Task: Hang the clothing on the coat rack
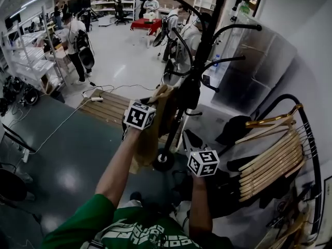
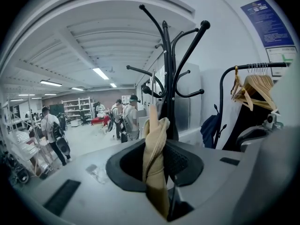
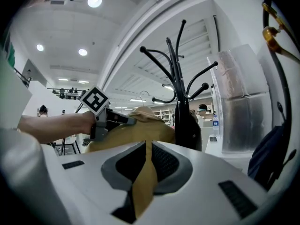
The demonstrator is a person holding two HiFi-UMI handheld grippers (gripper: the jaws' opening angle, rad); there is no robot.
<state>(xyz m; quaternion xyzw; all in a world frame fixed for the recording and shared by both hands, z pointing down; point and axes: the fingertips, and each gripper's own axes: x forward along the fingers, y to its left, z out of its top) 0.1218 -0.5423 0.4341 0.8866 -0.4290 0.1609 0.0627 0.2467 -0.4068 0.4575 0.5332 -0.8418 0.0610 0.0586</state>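
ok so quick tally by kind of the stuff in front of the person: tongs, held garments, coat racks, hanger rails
tongs: 2 (left tongs, right tongs)
tan garment: 1, clamped by both
black coat rack: 1
clothes rail carrying wooden hangers: 1
total: 5

The garment (image 1: 150, 134) spans left tool (image 2: 158, 165) to right tool (image 3: 146, 165), before coat rack (image 1: 205, 45).

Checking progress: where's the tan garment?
Head view, centre: the tan garment is held by the left gripper and right gripper, left of the coat rack.
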